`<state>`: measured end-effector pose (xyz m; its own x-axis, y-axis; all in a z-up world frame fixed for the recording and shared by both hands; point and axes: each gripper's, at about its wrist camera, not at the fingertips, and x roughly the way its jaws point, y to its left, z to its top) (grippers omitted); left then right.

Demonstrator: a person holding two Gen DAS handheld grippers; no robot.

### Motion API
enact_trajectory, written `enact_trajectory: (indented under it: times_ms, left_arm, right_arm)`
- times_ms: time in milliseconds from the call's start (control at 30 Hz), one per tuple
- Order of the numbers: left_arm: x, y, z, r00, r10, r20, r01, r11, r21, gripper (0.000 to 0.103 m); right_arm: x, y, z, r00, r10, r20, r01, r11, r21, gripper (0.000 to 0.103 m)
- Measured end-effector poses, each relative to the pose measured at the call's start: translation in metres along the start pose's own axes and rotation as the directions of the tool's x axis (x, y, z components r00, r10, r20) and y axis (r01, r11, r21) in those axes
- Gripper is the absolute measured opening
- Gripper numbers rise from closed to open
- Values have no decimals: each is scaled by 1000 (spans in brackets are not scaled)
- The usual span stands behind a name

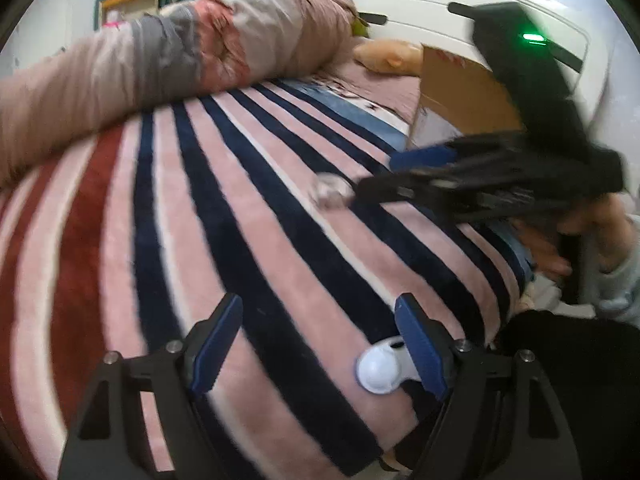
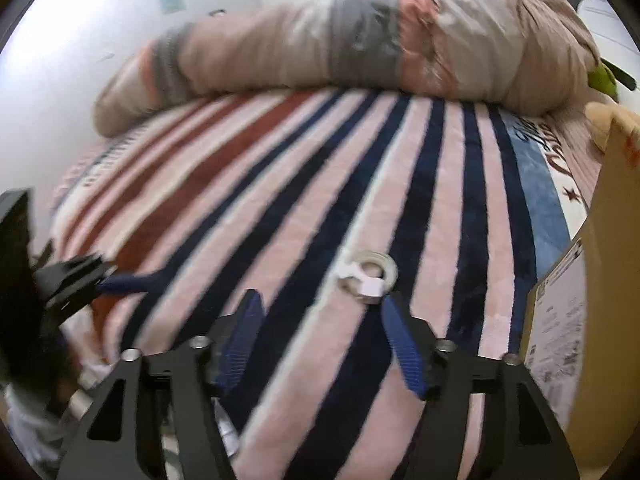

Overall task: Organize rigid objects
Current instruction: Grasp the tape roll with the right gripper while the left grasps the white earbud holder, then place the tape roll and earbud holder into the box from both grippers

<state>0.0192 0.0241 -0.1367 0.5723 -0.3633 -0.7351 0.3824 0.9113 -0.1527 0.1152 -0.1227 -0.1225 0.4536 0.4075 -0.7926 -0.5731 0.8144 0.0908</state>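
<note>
Left gripper (image 1: 318, 344) spread wide, low centre; a white plastic clip (image 1: 380, 368) lies by its right finger, ungrasped, likely next in line. Right gripper (image 2: 320, 340) also spread, closing on a clear tape ring (image 2: 368, 272) mid-frame on the striped blanket (image 2: 280, 200). Cardboard box (image 2: 608, 240) waits at right, cropped, probably the destination. Motion blur obscures detail.

Left tool (image 1: 318, 344) open over striped blanket (image 1: 248, 208), white clip (image 1: 378, 372) beside one finger — cardboard box (image 1: 460, 92) beyond
</note>
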Motion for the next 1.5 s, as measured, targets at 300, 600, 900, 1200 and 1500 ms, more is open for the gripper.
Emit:
enact_trajectory:
  times_ms: [300,600,900,1200,1500]
  left_arm:
    - [23,-17,-19,989,-148,-29,149,988,51,77]
    - [23,-31,-24,990,-139,-2,139,987,85,79]
    - [22,-41,-30,995,-95,9,93,989,113,68]
    - [5,-30,-19,997,-66,41,63,995,71,56]
    - [-68,-28,28,976,-100,194,84,993,87,56]
  right_arm:
    - [63,-25,3,997,-76,-15,76,997,-6,65]
    - [72,-18,3,995,-105,-2,104,993,-56,44]
    - [70,-14,1,993,-119,8,119,990,-74,44]
    - [33,6,5,994,-75,75,83,990,-112,44]
    - [-61,25,12,978,-11,210,40,990,-133,44]
